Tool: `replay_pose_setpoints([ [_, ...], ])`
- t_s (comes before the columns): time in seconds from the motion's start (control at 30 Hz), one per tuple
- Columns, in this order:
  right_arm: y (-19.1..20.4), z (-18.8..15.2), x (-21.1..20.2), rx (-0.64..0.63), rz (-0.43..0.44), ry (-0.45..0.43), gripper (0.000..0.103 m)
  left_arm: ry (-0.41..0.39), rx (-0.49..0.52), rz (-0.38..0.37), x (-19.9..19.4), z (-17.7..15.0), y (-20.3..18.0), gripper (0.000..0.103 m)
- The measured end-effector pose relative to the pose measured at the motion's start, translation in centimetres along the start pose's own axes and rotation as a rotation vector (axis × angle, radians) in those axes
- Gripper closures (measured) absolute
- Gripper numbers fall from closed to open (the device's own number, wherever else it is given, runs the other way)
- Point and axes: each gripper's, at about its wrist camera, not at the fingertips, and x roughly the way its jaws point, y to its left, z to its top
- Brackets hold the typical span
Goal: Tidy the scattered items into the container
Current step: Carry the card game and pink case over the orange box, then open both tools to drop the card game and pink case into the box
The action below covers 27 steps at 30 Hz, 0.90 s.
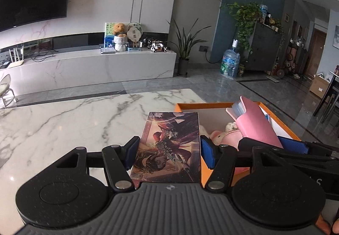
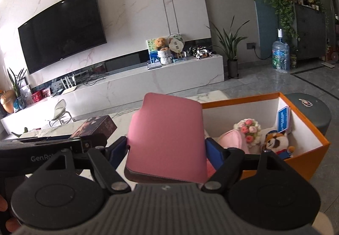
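Two things are gripped above the marble table [image 1: 63, 120]: the left gripper [image 1: 167, 150] clamps an illustrated card box [image 1: 169, 146] by its long sides, and the right gripper [image 2: 167, 150] squeezes a pink case [image 2: 167, 139]. Both tilt down beside the orange box [image 2: 307, 129], which holds a pink plush [image 2: 231, 141], a flower posy [image 2: 250, 129] and a fox toy [image 2: 277, 141]. The case hides part of the box's inside; fingertips [image 1: 324, 226] show at the picture's edge.

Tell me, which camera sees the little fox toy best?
The right wrist view: the fox toy sits in plain sight inside the orange box. In the left wrist view, the pink case and grippers hide it.
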Motion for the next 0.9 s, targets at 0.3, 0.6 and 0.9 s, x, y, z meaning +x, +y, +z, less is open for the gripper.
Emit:
replay_pose_setpoints([
  [0.3, -6.4, 2.6, 1.2, 0.011, -0.102, -0.001, 0.023, 0.046, 0.04, -0.083, 5.8, 2.0, -5.2, 0.033],
  [0.6, -10.9, 4.2, 4.3, -0.006, -0.153, 0.036, 0.023, 0.109, 0.076, -0.106, 11.0, 2.1, -8.0, 0.033],
  [0.9, -14.5, 3.7, 8.2, 0.08, -0.139, 0.179, 0.023, 0.183, 0.097, -0.098, 14.9, 0.8, -8.7, 0.033],
])
